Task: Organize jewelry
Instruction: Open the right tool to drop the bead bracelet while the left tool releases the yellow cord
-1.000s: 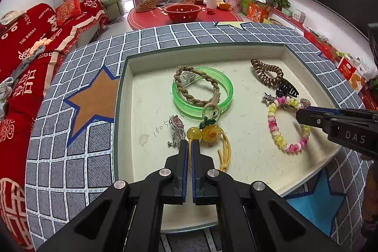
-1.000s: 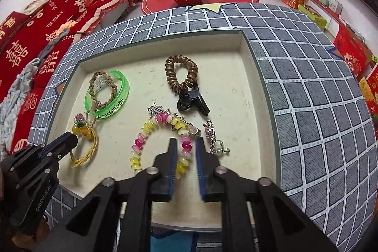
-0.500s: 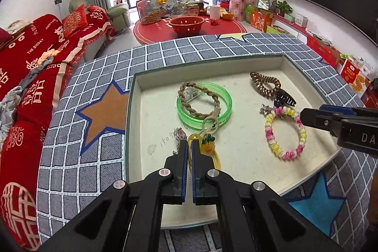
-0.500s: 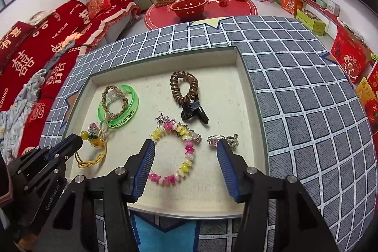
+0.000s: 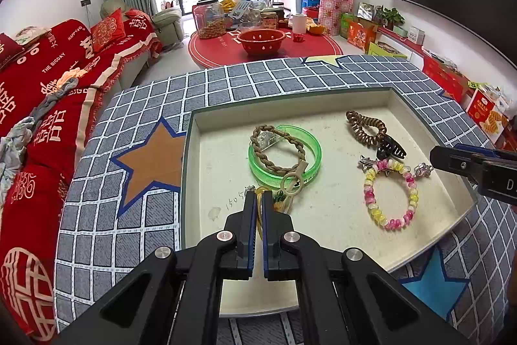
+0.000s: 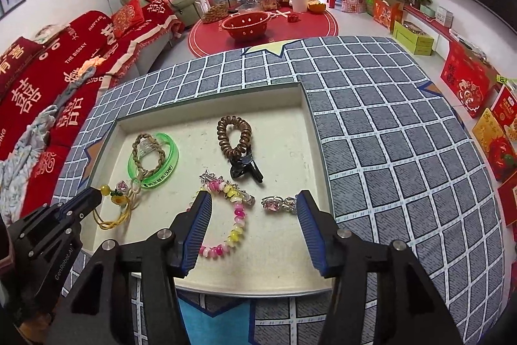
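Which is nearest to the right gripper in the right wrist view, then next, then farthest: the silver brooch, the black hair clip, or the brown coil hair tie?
From the right gripper:
1. Silver brooch: just inside its right jaw.
2. Black hair clip: farther up the tray, near centre.
3. Brown coil hair tie: beyond the clip, touching it.

we lose most of the yellow cord charm [image 5: 280, 203] behind the left gripper [image 5: 258, 199]; handwriting [image 5: 236, 199] is illegible.

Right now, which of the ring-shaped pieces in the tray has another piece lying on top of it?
The green bangle: a braided brown bracelet lies across it. The beaded bracelet and the brown coil hair tie carry nothing on top.
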A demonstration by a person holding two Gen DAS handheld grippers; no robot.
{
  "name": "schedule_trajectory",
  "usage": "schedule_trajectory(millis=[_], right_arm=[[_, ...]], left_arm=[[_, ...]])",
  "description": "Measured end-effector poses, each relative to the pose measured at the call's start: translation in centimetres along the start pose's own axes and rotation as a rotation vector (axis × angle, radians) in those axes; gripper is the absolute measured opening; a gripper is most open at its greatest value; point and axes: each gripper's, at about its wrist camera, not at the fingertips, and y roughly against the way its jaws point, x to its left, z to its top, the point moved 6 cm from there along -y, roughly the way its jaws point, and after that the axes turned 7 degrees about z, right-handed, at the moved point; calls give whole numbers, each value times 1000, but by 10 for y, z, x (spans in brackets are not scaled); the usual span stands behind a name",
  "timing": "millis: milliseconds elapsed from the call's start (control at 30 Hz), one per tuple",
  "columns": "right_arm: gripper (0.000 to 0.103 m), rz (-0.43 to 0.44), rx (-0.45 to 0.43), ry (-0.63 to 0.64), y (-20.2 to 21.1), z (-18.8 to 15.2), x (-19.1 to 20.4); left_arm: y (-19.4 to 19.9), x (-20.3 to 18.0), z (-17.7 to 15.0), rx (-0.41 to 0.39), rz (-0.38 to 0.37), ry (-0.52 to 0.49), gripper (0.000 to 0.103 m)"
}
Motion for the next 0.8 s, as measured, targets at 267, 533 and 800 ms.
schedule_trajectory(millis=[267,533,800], right_arm=[[59,-6,-6,-1,1,1,-1],[59,-5,-8,-1,1,2,-2],[59,-2,-20,-12,8,0,-3]], left_arm=[[2,13,5,-9,26,44,16],[4,16,5,-24,5,64,16],[9,16,6,-44,-6,73,16]])
